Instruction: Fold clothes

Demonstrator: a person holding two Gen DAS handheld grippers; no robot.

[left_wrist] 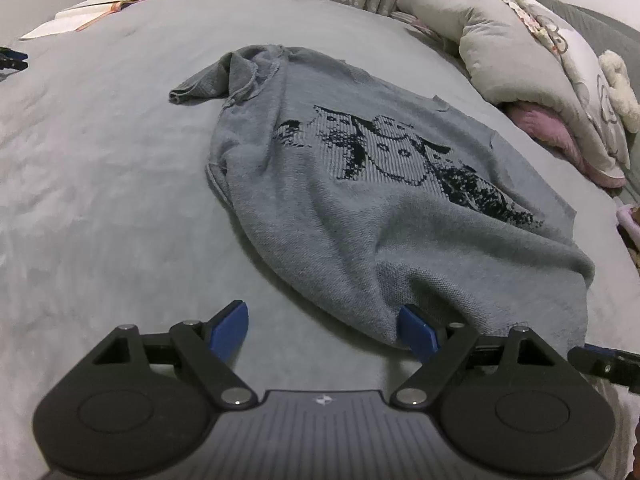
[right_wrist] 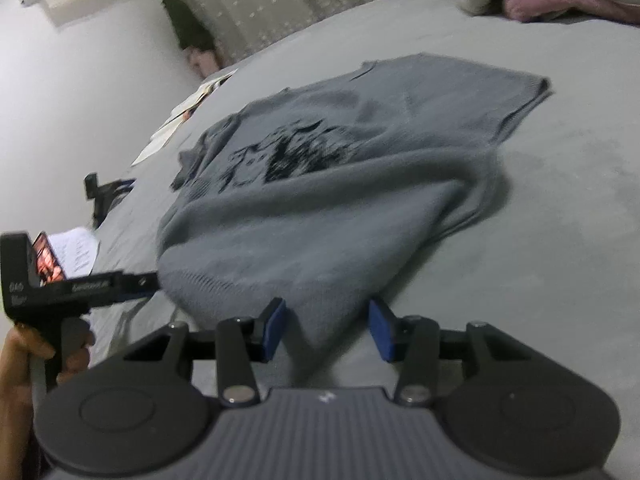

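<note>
A grey knit sweater [left_wrist: 360, 208] with a black printed picture lies spread on the grey bed [left_wrist: 100, 200]; it also shows in the right wrist view [right_wrist: 320, 208]. My left gripper [left_wrist: 326, 330] is open at the sweater's near hem, its right pad against the hem's edge. My right gripper [right_wrist: 330, 330] is open, with a bunched part of the hem lying between its blue pads [right_wrist: 276, 330]. The left gripper [right_wrist: 100, 284] also shows at the left of the right wrist view, held in a hand. The right gripper's tip [left_wrist: 600, 360] shows at the right edge of the left wrist view.
Pillows and a pink cloth [left_wrist: 540, 80] are piled at the bed's far right. Papers and an open book [left_wrist: 100, 4] lie at the far left corner. A dark device [right_wrist: 104, 192] and a phone with a lit screen [right_wrist: 48, 258] lie near the bed's left side.
</note>
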